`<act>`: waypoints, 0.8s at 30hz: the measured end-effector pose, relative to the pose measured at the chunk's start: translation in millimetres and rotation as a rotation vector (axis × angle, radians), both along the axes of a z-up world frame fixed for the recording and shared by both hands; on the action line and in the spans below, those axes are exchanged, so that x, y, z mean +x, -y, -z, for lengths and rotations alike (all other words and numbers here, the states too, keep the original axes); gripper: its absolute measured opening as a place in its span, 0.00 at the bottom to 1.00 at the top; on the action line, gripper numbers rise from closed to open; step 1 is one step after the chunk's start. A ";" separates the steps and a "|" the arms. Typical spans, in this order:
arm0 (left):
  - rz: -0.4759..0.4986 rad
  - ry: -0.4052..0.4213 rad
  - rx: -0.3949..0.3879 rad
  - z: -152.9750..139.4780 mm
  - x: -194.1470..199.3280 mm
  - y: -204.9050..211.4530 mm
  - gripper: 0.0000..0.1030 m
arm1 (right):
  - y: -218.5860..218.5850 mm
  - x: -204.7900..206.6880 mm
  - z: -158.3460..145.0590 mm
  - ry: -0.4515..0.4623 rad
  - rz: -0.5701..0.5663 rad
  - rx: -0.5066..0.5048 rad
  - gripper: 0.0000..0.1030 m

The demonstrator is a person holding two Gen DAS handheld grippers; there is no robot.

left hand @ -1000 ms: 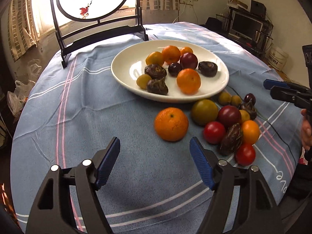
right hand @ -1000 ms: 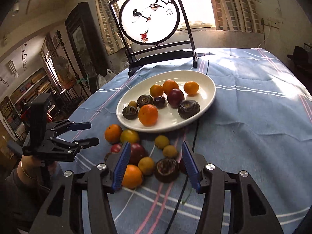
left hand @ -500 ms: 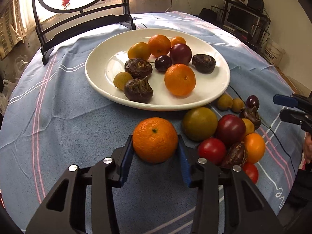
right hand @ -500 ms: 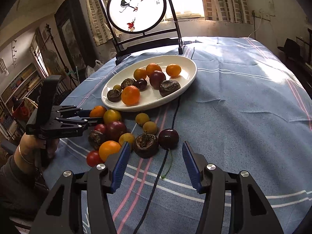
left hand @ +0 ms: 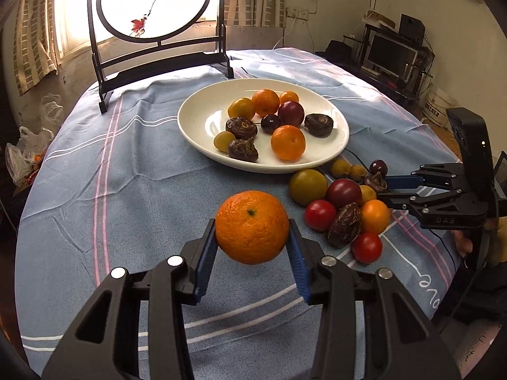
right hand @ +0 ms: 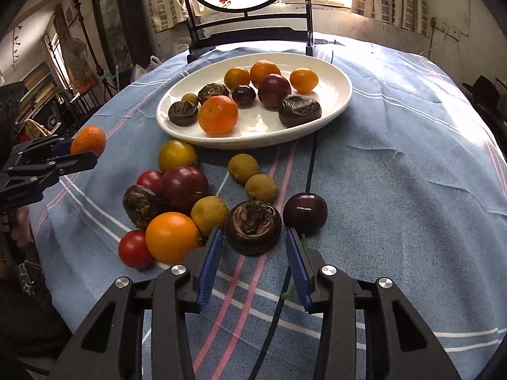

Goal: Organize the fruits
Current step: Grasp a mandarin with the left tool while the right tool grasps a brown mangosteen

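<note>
My left gripper (left hand: 252, 242) is shut on a large orange (left hand: 252, 226) and holds it above the blue cloth; it also shows at the left of the right wrist view (right hand: 87, 141). A white plate (left hand: 196, 120) with several fruits sits beyond it. My right gripper (right hand: 253, 253) is open, its blue pads either side of a dark brown water chestnut (right hand: 253, 226) on the cloth, just short of it. A loose pile of fruits (right hand: 177, 196) lies left of it, and a dark purple plum (right hand: 304, 212) lies to the right.
A black-framed round screen (left hand: 155, 3) stands at the table's far edge. A thin black cable (right hand: 309, 171) runs across the cloth from the plate toward me. A monitor and shelves (left hand: 389, 53) stand at the far right, bags on the floor (left hand: 25, 155) at the left.
My left gripper closed on the orange and lifted it off the cloth. My right gripper moved forward and down to the brown water chestnut, still open.
</note>
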State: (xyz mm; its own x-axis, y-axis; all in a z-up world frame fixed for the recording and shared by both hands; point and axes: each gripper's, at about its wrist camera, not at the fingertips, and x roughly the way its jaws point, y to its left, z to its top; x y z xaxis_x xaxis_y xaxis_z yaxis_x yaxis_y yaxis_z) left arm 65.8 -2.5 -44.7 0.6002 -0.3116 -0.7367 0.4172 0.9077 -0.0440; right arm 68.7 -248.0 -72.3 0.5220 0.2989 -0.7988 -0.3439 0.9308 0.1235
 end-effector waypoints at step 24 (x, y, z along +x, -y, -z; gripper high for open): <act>-0.009 0.053 -0.075 -29.1 42.7 10.1 0.41 | 25.8 39.6 -84.8 0.140 -0.007 0.230 0.39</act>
